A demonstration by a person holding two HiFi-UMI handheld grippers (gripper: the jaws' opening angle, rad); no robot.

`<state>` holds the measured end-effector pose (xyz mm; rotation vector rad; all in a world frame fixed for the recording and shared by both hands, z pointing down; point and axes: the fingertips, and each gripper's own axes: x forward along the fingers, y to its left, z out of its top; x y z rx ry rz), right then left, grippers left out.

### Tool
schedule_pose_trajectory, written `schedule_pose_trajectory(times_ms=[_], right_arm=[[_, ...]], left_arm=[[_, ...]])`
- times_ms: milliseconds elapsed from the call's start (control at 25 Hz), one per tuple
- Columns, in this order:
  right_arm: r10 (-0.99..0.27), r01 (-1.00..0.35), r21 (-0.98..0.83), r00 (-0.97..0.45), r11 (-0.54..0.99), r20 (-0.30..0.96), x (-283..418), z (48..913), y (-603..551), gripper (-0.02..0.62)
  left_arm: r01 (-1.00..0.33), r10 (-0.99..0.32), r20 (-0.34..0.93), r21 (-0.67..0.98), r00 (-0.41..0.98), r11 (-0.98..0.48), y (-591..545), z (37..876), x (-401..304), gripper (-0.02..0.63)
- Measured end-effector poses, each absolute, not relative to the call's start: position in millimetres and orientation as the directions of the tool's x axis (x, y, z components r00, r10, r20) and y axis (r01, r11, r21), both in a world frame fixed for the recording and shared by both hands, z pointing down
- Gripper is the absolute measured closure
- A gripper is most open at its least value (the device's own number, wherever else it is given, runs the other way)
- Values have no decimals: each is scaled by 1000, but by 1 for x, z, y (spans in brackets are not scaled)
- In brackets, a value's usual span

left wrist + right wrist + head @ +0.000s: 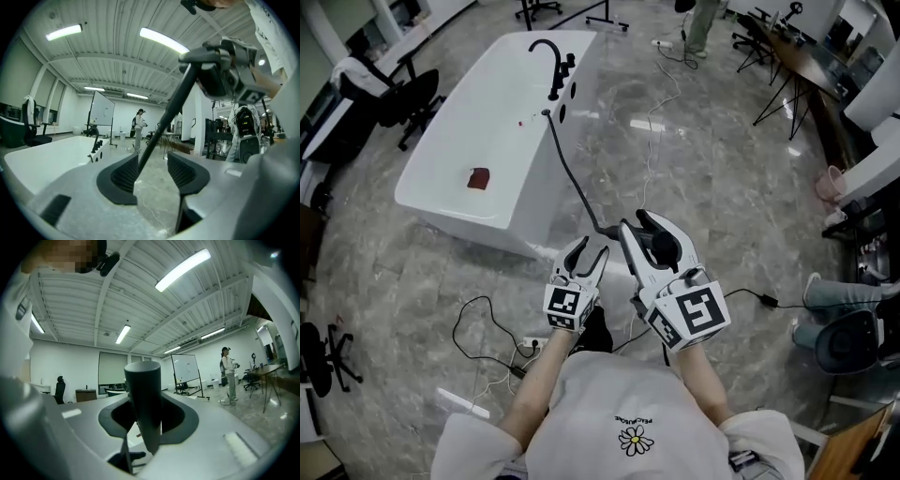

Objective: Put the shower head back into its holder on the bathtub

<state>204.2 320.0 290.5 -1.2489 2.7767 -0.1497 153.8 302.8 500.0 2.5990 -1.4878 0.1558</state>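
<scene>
Two tongs side by side low in the head view, at about 6 o'clock, above a pale marbled surface [722,178]. Right tongs [635,222] closed tight on the shower head [143,399]: dark round handle gripped from both sides, standing nearly upright in the right gripper view, top end above the jaws. Left tongs [592,247] just beside, at 9 o'clock of the right pair, jaws parted by a moderate gap and clamping nothing. Black hose [572,173] crossing that gap close to the left pad [123,177] in the left gripper view, then slanting up toward 1 o'clock to the right tongs; touching the pad or not, cannot tell. Seen from the head: hose running from the shower head toward 11 o'clock, up to the rim of the white tub [441,155]. Tub well apart from both tongs, at 10 to 11 o'clock. Black curved faucet [551,56] at the tub's far end, small black fittings [571,77] on the rim just beside. Small red thing [478,178] lying inside the tub. Shower head well clear of the tub, out over the surface. Far off in the left gripper view, a person [138,125] standing near a whiteboard [103,112].
</scene>
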Motion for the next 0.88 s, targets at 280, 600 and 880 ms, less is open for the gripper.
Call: schedule_pose_trajectory(times_ms=[280, 600, 880], right_arm=[[-685, -676, -136, -728, 724, -28, 138, 258, 243, 482], [-668, -660, -129, -743, 740, -28, 88, 224, 172, 483], [-637, -623, -141, -766, 769, -89, 57, 190, 145, 483]], left_arm=[[-896, -827, 354, 91, 437, -435, 178, 581, 92, 374], [-904, -792, 439, 160, 425, -397, 95, 632, 36, 376], [-898, -747, 503, 167, 433, -408, 46, 665, 3, 374]])
